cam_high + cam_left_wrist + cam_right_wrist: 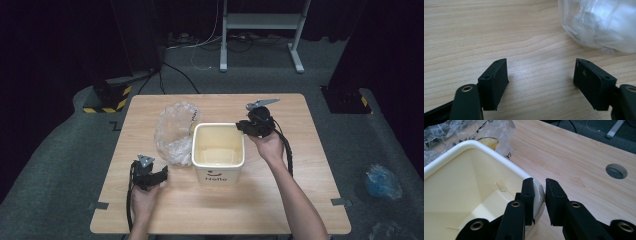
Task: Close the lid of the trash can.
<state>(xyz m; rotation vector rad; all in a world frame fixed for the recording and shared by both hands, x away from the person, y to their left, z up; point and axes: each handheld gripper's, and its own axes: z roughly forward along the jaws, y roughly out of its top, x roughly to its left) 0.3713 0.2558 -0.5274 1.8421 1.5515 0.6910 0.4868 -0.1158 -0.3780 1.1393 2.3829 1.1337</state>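
Right tongs (539, 195) pinch the cream bin's (218, 165) rim, steadying it. My left tongs (540, 80) hang wide open, empty; plastic bag (172, 131) not yet grabbed or fitted

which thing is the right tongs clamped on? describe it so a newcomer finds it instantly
Look at the middle of the wooden table. The cream square bin stands there, open-topped, "Hello" on its front; the right tongs pinch its rim. The crumpled clear plastic bag beside it is soft and see-through.
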